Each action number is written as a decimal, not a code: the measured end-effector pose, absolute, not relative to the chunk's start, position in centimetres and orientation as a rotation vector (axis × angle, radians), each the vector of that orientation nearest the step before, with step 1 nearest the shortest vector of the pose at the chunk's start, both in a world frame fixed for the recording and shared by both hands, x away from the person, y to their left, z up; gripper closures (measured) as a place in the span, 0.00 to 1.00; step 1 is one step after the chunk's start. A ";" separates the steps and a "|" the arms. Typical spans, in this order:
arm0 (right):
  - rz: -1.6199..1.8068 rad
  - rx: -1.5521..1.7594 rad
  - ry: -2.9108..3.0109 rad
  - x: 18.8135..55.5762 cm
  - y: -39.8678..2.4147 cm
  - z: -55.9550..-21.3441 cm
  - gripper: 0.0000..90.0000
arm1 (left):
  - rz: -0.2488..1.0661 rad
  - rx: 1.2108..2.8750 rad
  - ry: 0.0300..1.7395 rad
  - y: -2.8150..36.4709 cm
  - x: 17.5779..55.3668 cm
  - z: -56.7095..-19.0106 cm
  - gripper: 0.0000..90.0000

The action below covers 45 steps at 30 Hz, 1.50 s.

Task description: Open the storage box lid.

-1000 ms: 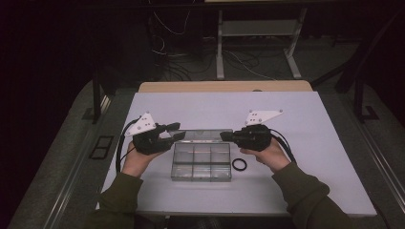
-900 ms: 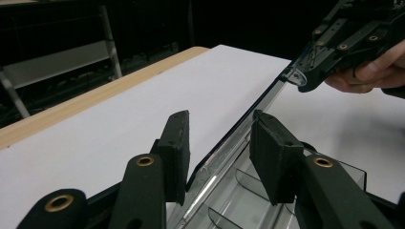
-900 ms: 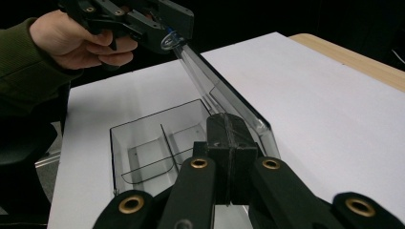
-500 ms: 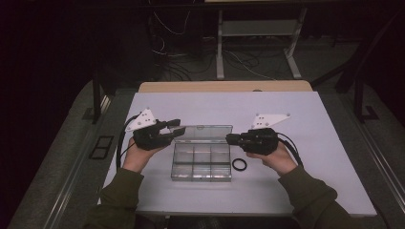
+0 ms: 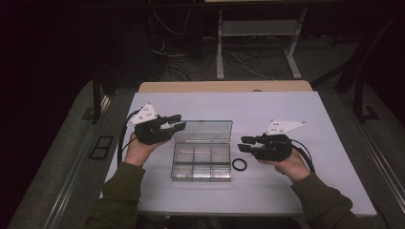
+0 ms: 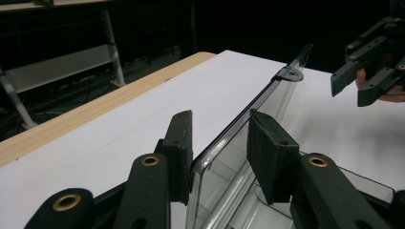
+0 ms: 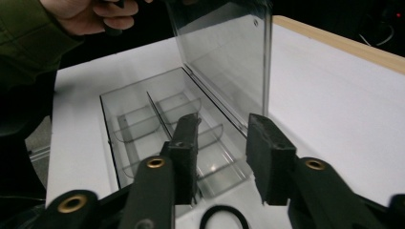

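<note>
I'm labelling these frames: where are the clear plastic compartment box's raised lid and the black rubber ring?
Clear plastic lid (image 5: 204, 130), high view: middle of its panel.
Black rubber ring (image 5: 239, 164), high view: its left band.

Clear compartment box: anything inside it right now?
The clear compartment box has its lid standing open. The compartments that show through look empty; the black ring lies on the table beside the box, not in it. The right tool covers part of the near compartments.

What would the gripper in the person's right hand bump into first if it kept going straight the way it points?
Probably the clear plastic box. The right gripper points across the table at its right end, jaws open with nothing between them. The black ring lies just beside that line, so depth leaves some doubt.
</note>
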State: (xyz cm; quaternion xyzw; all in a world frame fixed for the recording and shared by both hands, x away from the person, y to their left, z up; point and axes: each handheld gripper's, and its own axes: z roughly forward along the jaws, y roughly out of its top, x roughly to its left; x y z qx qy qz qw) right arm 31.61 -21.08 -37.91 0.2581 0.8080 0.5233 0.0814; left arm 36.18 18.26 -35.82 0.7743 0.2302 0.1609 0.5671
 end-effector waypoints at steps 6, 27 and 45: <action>1.496 0.814 2.409 31.0 -22.4 -38.8 0.60 | 0.380 1.827 0.542 18.2 36.8 -35.7 0.68; 1.336 0.962 2.330 27.7 -27.1 -42.2 0.36 | 0.339 1.808 0.578 18.1 40.3 -36.4 0.66; 1.327 1.044 2.277 26.2 -29.3 -43.9 0.31 | 0.336 1.799 0.616 17.8 42.5 -37.6 0.59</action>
